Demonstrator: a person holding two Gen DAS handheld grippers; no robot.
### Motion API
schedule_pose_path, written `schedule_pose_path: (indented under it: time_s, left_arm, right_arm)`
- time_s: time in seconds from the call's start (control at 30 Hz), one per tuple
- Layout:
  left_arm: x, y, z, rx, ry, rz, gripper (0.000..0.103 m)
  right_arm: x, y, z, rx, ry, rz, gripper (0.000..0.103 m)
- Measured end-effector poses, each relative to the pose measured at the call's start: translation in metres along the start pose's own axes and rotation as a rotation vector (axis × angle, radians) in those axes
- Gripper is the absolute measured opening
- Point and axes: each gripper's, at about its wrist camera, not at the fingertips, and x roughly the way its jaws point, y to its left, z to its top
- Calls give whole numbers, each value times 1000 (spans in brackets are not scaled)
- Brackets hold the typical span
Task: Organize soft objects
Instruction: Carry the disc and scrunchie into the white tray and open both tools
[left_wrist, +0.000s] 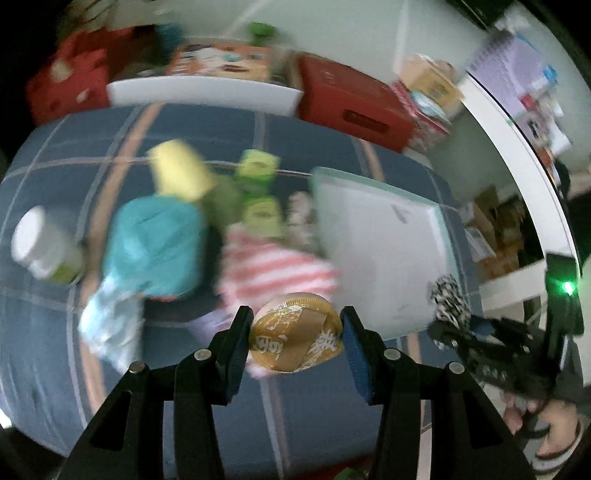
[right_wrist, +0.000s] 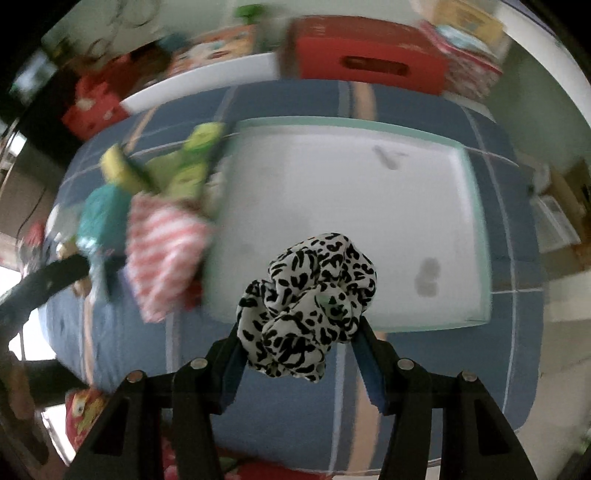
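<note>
- Gripping a round gold disc (left_wrist: 295, 334) with pale printed markings, the left gripper (left_wrist: 295, 341) has a blue pad pressed on each side of it; the disc hangs above the blue checked cloth (left_wrist: 55, 350).
- The right gripper (right_wrist: 299, 339) is closed on a scrunchie (right_wrist: 308, 304), white with black spots, bunched between its two blue pads.
- In the left wrist view the right gripper (left_wrist: 448, 325) shows at the right edge with the scrunchie (left_wrist: 448, 299) at its tip and a hand (left_wrist: 554, 428) on its handle.
- A shallow white tray (right_wrist: 476, 221) with a pale green rim lies on the cloth; the scrunchie appears over its near edge.
- Left of the tray is a blurred heap of soft things: a red-and-white striped cloth (right_wrist: 166, 251), a teal bundle (left_wrist: 159, 243), a yellow piece (left_wrist: 181, 171) and green pieces (left_wrist: 258, 166).
- A white-lidded jar (left_wrist: 40, 247) lies near the cloth's left edge.
- A red box (right_wrist: 369, 59) stands beyond the far edge of the cloth.
</note>
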Motion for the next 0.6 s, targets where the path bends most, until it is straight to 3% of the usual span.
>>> schedule_pose_path:
  time_s: [0.37, 0.6]
  left_arm:
    - [78, -83, 20, 213, 35, -55, 50]
    - [106, -96, 14, 272, 10, -90, 50]
  right_arm:
    - [25, -107, 28, 214, 42, -97, 58]
    - [30, -150, 40, 328, 37, -118, 58]
